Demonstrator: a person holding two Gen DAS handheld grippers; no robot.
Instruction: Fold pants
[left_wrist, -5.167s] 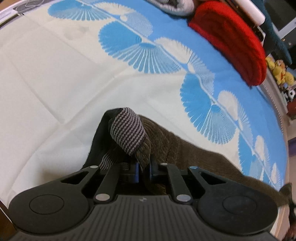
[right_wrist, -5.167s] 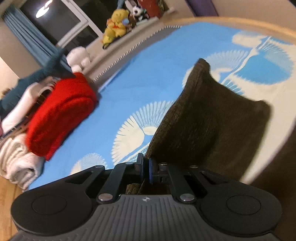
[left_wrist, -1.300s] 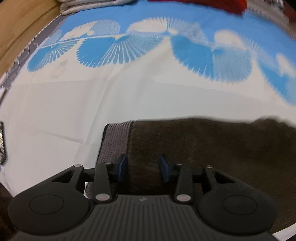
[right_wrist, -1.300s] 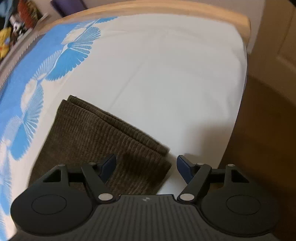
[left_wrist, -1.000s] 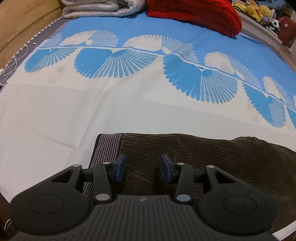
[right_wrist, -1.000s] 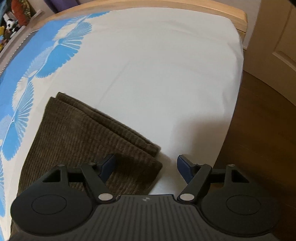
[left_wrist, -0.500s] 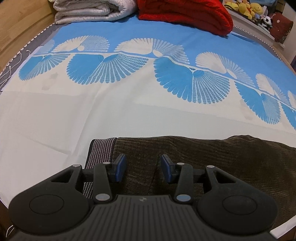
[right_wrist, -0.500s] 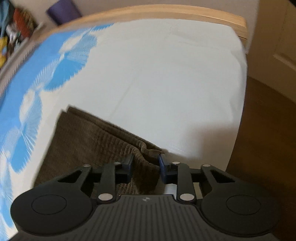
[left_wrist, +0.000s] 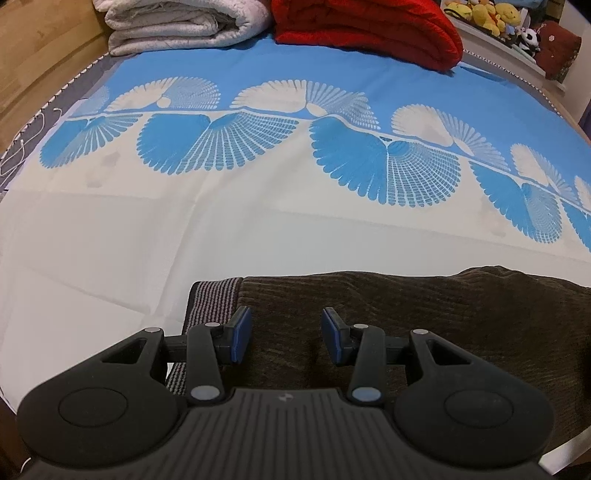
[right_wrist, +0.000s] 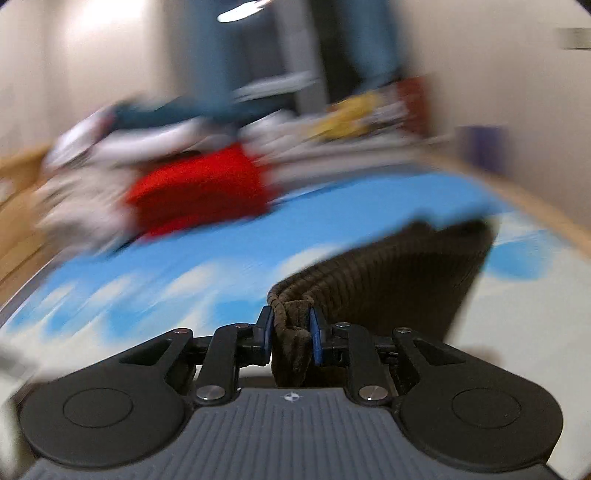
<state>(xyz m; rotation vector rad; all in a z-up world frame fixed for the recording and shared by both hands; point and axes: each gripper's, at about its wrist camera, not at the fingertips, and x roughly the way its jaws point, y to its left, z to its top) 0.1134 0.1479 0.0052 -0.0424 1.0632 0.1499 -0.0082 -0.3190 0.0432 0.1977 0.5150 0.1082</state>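
Note:
The brown corduroy pants (left_wrist: 424, 325) lie on the bed near its front edge, with the striped grey waistband (left_wrist: 210, 295) at the left end. My left gripper (left_wrist: 286, 339) is open and empty, just above the pants beside the waistband. My right gripper (right_wrist: 291, 334) is shut on the leg end of the pants (right_wrist: 388, 273) and holds it lifted off the bed; the cloth hangs behind the fingers. The right wrist view is blurred by motion.
The bed sheet (left_wrist: 258, 221) is white with blue fan prints. A folded red blanket (left_wrist: 369, 26) and a grey-white blanket (left_wrist: 184, 22) lie at the far end. Plush toys (left_wrist: 480, 14) sit on a shelf at the far right. Wooden bed frame (right_wrist: 543, 210) at the right.
My right gripper has shut on the leg end of the pants and lifted it, swinging round towards the head of the bed. My left gripper stays open above the waistband end.

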